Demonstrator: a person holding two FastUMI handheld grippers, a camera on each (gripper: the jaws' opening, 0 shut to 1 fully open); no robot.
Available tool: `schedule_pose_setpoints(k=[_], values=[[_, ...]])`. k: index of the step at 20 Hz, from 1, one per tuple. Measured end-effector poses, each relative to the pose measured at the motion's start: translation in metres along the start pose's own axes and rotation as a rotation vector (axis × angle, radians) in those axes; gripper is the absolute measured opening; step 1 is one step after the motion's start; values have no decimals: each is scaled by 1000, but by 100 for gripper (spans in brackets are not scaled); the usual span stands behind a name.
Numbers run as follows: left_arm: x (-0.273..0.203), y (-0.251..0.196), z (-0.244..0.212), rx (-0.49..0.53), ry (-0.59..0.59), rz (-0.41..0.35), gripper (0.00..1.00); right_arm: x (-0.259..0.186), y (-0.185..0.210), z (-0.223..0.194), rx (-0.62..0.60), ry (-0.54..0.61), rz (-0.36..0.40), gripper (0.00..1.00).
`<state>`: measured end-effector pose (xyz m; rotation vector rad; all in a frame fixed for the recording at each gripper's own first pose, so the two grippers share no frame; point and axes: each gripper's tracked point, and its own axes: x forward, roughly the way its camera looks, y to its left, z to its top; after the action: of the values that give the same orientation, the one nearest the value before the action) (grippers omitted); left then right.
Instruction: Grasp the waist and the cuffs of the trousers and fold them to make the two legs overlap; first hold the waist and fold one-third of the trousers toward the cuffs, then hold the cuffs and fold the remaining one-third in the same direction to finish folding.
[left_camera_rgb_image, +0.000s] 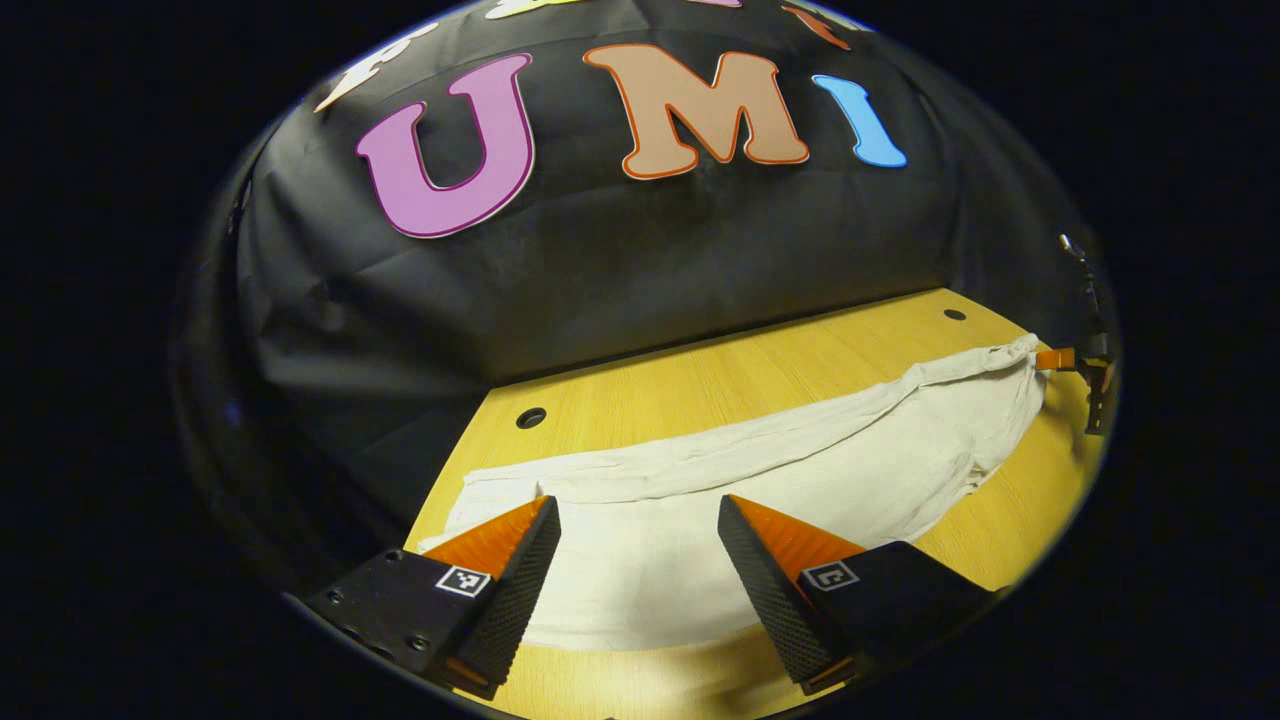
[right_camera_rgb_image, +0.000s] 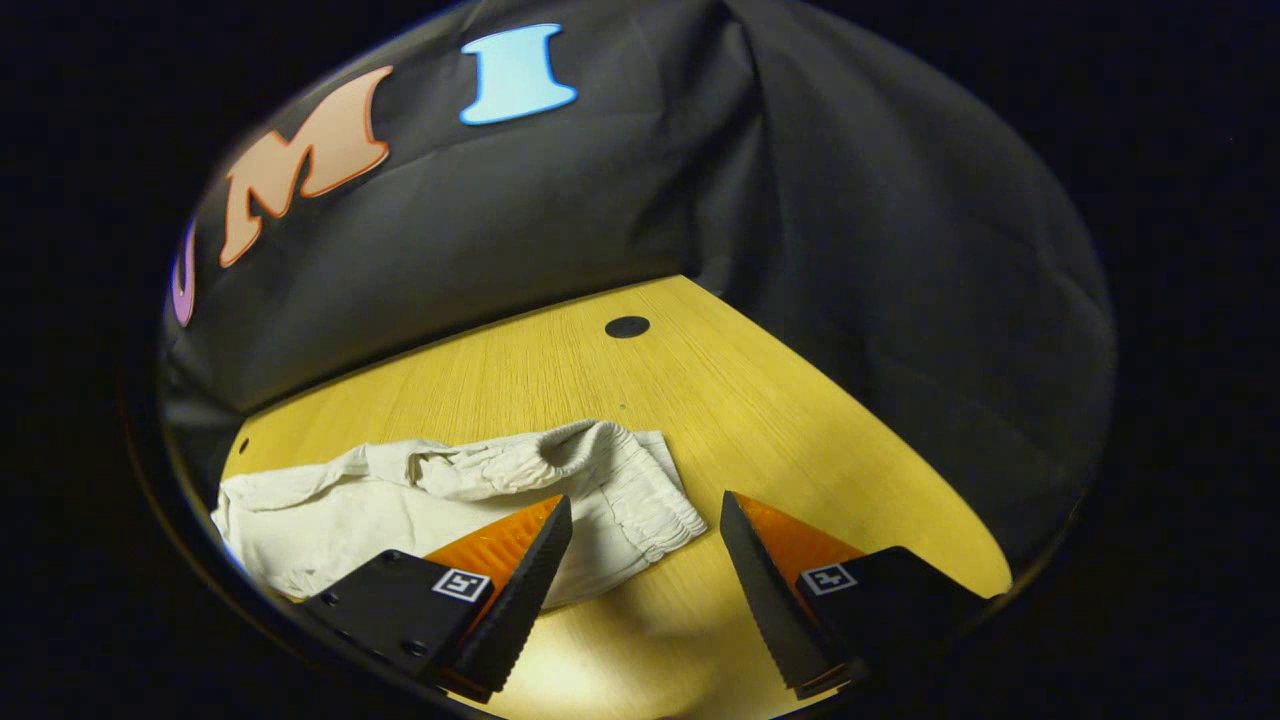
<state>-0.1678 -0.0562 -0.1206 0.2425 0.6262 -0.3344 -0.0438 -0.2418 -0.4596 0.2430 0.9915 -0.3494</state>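
In the left gripper view the white trousers (left_camera_rgb_image: 760, 480) stretch across the middle of the wooden table (left_camera_rgb_image: 800, 350), from lower left to the right edge. The left gripper (left_camera_rgb_image: 638, 560) hangs above them, fingers spread wide, holding nothing. The right gripper (right_camera_rgb_image: 645, 570), at the bottom of its own view, is also wide and empty, beside the gathered waist (right_camera_rgb_image: 640, 490).
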Motion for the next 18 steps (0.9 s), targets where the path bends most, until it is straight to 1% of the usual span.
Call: schedule_pose_setpoints(k=[1,2,3,4,5,6,7,8,9,10,11,12,13,14,15,16,18], values=[[-4,1,0,2,-3,5,96,6,-2,-4,42,17,-1,93],[-8,0,-1,4,-4,9,97,9,-5,-8,82,36,-6,96],[-11,1,-1,2,-5,14,96,12,-6,-12,126,59,-10,97],[-13,2,-2,-2,-7,19,96,13,-7,-12,172,73,-7,93],[-16,1,-2,-8,-7,22,96,14,-6,-16,216,88,-2,97],[-17,1,-2,-14,-7,27,96,14,-5,-14,247,91,3,96],[-19,2,-3,-19,-6,31,96,19,-6,-14,260,85,6,92],[-21,2,-4,-22,-6,34,96,18,-5,-14,269,93,17,96],[-23,2,-5,-21,-6,39,97,19,-5,-14,272,93,15,96],[-25,2,-5,-20,-7,43,96,19,-4,-19,283,124,20,80],[-27,0,-6,-21,-7,46,96,22,-6,-16,291,115,15,73],[-29,-1,-6,-22,-7,48,97,27,-6,-16,304,126,22,58],[-31,-1,-6,-26,-9,51,97,31,0,-14,324,137,34,46],[-31,-3,-6,-30,-11,53,96,37,2,-7,333,132,43,30],[-33,-4,-6,-36,-13,58,97,33,-1,-8,333,135,53,20],[-37,-6,-6,-43,-16,61,96,30,-2,-8,333,140,63,24],[-43,-8,-4,-53,-25,73,97,30,-1,-5,336,135,83,24]])
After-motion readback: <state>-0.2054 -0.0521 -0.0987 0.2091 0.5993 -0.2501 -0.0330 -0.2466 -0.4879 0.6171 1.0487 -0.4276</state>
